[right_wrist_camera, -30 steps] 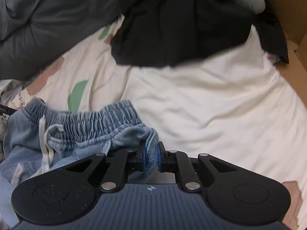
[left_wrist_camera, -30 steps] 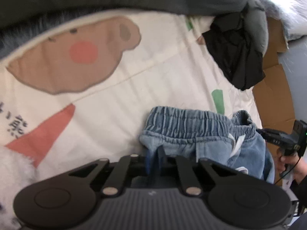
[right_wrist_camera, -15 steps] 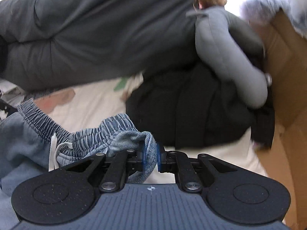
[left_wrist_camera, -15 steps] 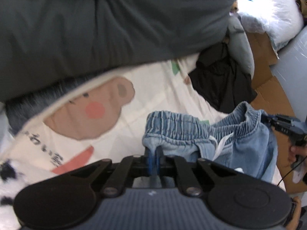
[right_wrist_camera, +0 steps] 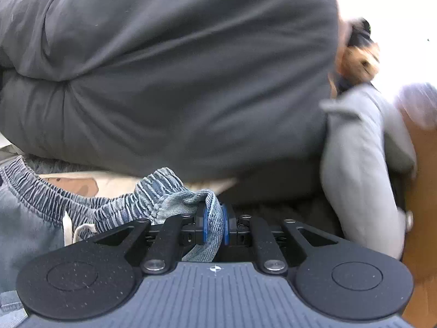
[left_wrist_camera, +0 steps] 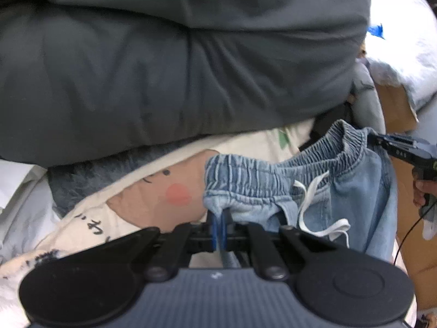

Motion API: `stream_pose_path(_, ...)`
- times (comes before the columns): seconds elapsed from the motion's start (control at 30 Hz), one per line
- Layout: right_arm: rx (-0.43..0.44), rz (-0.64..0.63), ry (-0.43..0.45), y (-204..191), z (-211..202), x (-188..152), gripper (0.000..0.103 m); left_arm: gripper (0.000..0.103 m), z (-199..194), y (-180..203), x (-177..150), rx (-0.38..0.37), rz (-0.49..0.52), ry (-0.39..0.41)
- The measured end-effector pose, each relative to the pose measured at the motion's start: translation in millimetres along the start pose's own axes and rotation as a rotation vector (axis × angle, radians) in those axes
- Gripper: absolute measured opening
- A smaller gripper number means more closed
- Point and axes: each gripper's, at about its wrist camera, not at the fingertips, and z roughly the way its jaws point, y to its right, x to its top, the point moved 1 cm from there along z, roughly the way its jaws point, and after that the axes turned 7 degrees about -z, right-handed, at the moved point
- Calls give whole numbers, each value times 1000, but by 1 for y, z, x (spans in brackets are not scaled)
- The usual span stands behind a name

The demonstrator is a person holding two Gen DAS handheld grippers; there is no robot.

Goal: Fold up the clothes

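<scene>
Denim shorts [left_wrist_camera: 273, 180] hang between our two tongs above the cartoon-print sheet [left_wrist_camera: 153, 199]: our left gripper [left_wrist_camera: 218, 227] pinches one waistband corner, our right gripper [right_wrist_camera: 213, 225] is clamped tight on the other, before the grey duvet [right_wrist_camera: 177, 82].

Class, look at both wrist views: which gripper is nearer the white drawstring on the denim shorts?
Left. The left gripper pinches the waistband just beside the white drawstring; the right gripper grips the waistband's far end, farther away.

Shorts [left_wrist_camera: 341, 188] btwn both tongs, duvet [left_wrist_camera: 177, 63] behind, sheet [left_wrist_camera: 153, 191] under.
</scene>
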Motion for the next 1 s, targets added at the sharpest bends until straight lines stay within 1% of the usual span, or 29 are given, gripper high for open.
stream_pose_path(0.07, -2, -24, 10, -6, 9, 15, 10, 3, -3, -4, 2, 22, -6, 18)
stream_pose_path(0.17, -10, -60, 1, -18, 28, 34, 10, 3, -8, -14, 5, 76, -46, 58)
stream_pose_path(0.23, -11, -89, -11, -26, 41, 47, 10, 3, -8, -22, 9, 100, -73, 69)
stream_pose_path(0.33, -7, -100, -17, -36, 54, 61, 10, 3, -5, -32, 15, 115, -103, 68)
stream_pose_path(0.47, -13, -92, -47, -41, 76, 62, 10, 4, 1, -42, 18, 133, -117, 65)
stream_pose_path(0.57, -16, -81, -74, -44, 93, 60, 10, 4, 17, -52, 17, 183, -133, 58)
stream_pose_path(0.63, -16, -60, -102, -46, 107, 58, 11, 4, 38, -61, 16, 214, -170, 14)
stream_pose_path(0.7, -6, 23, -170, -47, 125, 48, 14, 7, 54, -68, 16, 235, -196, -23)
stream_pose_path(0.73, -6, 57, -189, -48, 131, 43, 18, 10, 60, -70, 17, 245, -209, -32)
stream_pose_path(0.77, -14, 79, -186, -50, 131, 40, 26, 15, 64, -71, 17, 252, -215, -43)
stream_pose_path(0.8, -15, 104, -175, -52, 129, 37, 29, 17, 64, -69, 17, 270, -203, -47)
stream_pose_path(0.83, -5, 130, -156, -52, 123, 32, 38, 22, 65, -67, 16, 290, -188, -49)
stream_pose_path(0.87, 5, 151, -144, -52, 118, 28, 41, 29, 64, -64, 16, 300, -180, -51)
stream_pose_path(0.93, 18, 190, -135, -49, 108, 19, 41, 37, 63, -59, 17, 316, -169, -54)
stream_pose_path(1.0, 43, 253, -121, -44, 94, 9, 41, 40, 57, -56, 19, 322, -186, -45)
